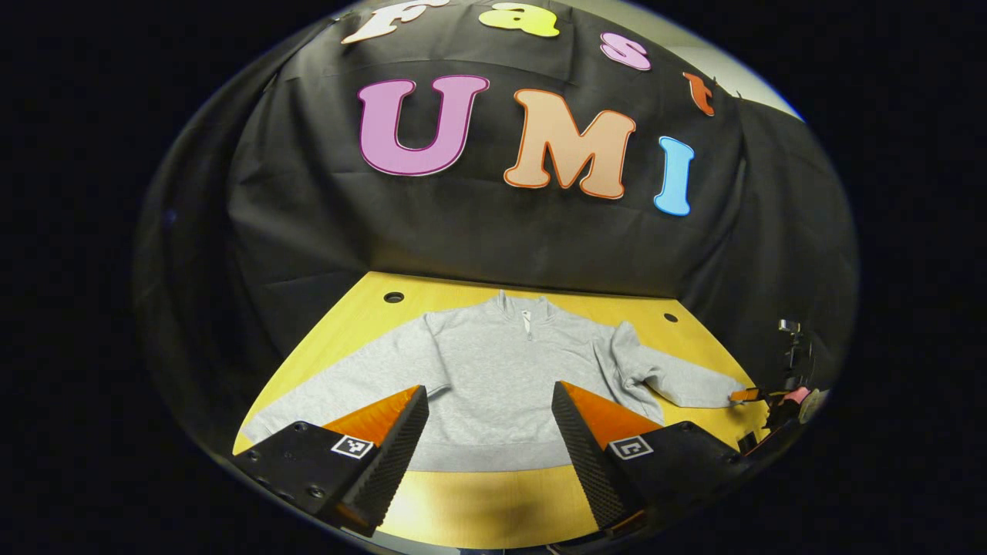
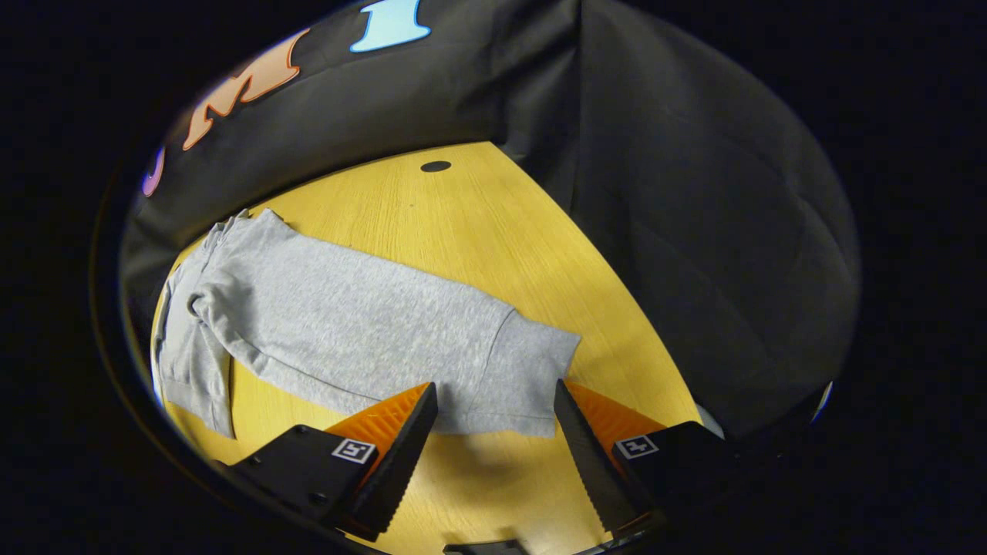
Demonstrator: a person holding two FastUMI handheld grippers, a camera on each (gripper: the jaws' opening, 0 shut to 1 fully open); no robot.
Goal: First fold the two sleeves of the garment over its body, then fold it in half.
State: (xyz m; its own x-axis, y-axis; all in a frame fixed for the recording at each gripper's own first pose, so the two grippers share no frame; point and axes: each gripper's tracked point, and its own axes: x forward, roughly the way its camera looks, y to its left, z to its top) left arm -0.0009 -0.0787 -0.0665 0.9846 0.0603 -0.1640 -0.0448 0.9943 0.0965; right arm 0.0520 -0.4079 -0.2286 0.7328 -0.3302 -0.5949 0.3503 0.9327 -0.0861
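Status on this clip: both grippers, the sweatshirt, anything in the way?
Left gripper open, above the hem. Right gripper open, at the cuff of the right sleeve. Grey sweatshirt flat on the table, sleeves unfolded. Nothing in the way.

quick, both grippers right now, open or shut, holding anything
Left gripper: open, holding nothing, above the sweatshirt body near its hem.
Right gripper: open, holding nothing, fingers either side of the sleeve cuff.
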